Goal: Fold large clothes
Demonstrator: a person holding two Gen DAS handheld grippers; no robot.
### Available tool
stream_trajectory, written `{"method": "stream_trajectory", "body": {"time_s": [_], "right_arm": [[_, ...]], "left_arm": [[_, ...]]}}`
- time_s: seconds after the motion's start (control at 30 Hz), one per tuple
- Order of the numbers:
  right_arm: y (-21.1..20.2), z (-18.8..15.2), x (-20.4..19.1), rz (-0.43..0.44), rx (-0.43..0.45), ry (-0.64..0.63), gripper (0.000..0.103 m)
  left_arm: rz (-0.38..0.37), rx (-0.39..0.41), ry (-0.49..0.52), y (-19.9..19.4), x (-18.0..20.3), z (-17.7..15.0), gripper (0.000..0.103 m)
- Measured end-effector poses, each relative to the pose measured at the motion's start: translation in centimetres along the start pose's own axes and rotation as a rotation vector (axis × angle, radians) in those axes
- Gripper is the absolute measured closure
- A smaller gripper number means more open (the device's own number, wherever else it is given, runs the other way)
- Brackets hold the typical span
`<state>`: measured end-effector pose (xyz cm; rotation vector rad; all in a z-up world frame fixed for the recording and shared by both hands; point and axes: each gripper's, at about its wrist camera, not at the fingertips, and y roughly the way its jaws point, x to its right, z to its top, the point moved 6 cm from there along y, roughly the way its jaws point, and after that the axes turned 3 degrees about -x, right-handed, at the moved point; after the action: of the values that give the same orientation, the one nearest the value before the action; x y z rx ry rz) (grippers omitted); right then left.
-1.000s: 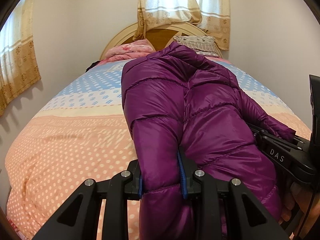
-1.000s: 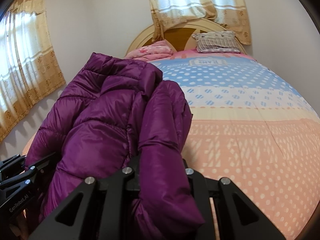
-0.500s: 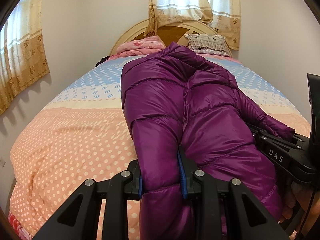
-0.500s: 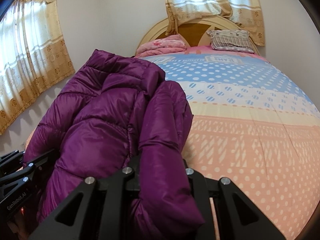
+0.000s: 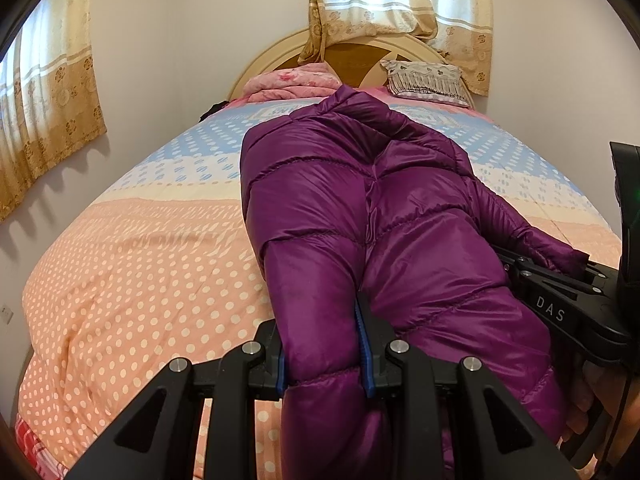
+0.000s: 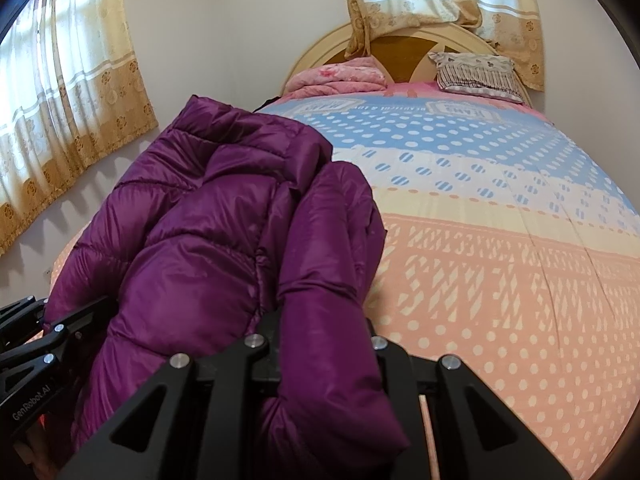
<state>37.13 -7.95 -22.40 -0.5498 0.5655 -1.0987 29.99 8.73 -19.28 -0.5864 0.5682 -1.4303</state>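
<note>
A purple quilted puffer jacket (image 5: 360, 208) stretches lengthwise along the bed (image 5: 140, 264), collar toward the headboard. My left gripper (image 5: 322, 356) is shut on the jacket's near hem at its left side, the fabric pinched between the blue pads (image 5: 364, 344). In the right wrist view the same jacket (image 6: 208, 240) bulges up at the left, and my right gripper (image 6: 320, 344) is shut on a puffy fold of its hem. Each gripper shows at the edge of the other's view: the right gripper (image 5: 560, 300) and the left gripper (image 6: 36, 356).
The bedspread (image 6: 500, 260) has orange, cream and blue dotted bands. A pink folded blanket (image 5: 292, 84) and a patterned pillow (image 5: 428, 78) lie by the wooden headboard (image 6: 400, 50). Curtains (image 6: 72, 92) hang on the left wall and behind the headboard. A hand (image 5: 600, 400) holds the right gripper.
Both grippers have moved forward and slightly down along the bed with the jacket's hem held; the headboard and curtains have shifted rightward in both views. The grips look unchanged.
</note>
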Motion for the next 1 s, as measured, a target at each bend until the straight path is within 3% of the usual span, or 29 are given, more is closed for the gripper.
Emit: {"method": "stream_trajectory", "body": {"time_s": [0.67, 1.0], "right_arm": [[2.5, -2.0, -0.4, 0.002, -0.065, -0.001, 0.083], [3.5, -2.5, -0.5, -0.006, -0.091, 0.002, 0.081]], "left_arm": [[-0.005, -0.061, -0.02, 2.7, -1.1, -2.2, 0.074], [0.001, -0.08, -0.024, 3.4, -0.9, -3.2, 0.062]]}}
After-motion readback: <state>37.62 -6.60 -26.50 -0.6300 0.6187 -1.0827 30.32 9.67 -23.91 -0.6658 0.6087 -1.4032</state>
